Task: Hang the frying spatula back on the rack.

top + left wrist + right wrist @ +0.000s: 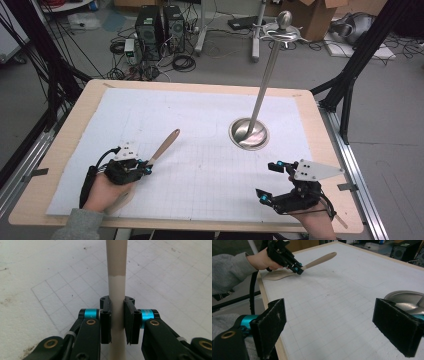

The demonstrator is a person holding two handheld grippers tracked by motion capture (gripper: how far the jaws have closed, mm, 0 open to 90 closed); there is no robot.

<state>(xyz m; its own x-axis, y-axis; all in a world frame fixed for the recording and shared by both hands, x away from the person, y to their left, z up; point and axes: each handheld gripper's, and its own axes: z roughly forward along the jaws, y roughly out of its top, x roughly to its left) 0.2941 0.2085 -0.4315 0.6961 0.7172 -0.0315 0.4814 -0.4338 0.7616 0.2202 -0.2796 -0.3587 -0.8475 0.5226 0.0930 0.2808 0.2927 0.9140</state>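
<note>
- The table (65,150) is a wooden board under a white sheet (200,125) ruled in squares. The sheet looks slightly rough, so things should sit on it without sliding much.
- A steel stand (248,132) with a round dished base and a tall thin pole rises near the far right of the sheet, well apart from the left hand. It looks heavy at the foot and top-tall, so a knock to the pole could tip it.
- The wooden spatula (162,145) lies at the near left of the sheet, its handle pointing away toward the middle and its flat blade by the person's left hand (102,192). It reads as light, stiff and smooth: unlikely to bend or break, but a round handle can roll or twist in a loose grip.
- The left tongs (117,320) are clamped on the spatula's handle, the pads pressing both sides of the shaft. Holding this close to the blade should keep it balanced.
- The right tongs (337,327) stand wide apart with nothing between them, low over the near right of the sheet.
</note>
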